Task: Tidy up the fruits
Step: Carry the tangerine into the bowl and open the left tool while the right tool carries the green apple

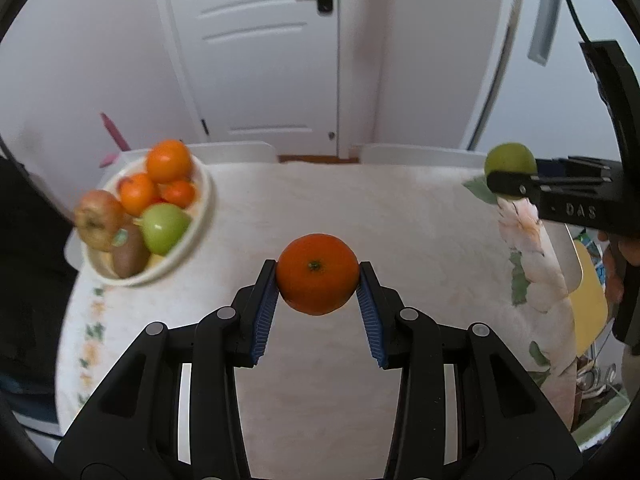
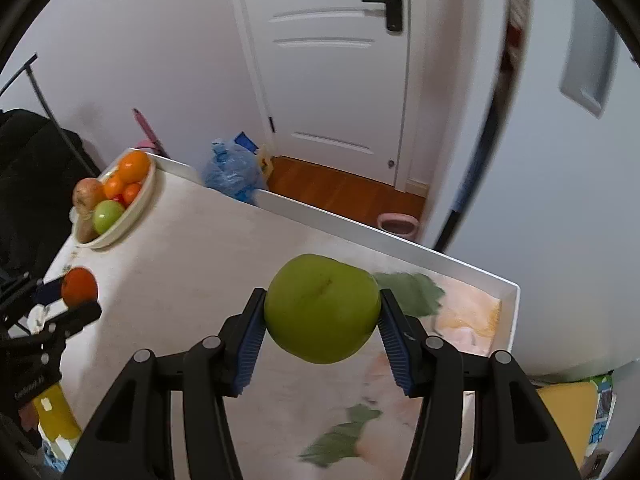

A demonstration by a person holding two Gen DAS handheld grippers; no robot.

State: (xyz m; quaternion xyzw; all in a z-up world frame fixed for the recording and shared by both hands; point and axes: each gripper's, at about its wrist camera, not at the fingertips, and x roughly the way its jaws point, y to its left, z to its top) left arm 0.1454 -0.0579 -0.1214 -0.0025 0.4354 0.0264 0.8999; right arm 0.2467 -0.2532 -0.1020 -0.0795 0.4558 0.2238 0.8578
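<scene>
Left tongs (image 1: 318,276) pinch an orange (image 1: 318,274); right tongs (image 2: 322,312) clamp a green apple (image 2: 322,308), both seemingly aloft.

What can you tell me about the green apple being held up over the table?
The green apple is round, smooth and yellowish green, with a faint dark line on its upper skin. It hangs clear of the table, pinched on both sides by the blue ribbed fingers of the right gripper. Nothing else touches it. From the left gripper's camera it appears small at the far right.
</scene>
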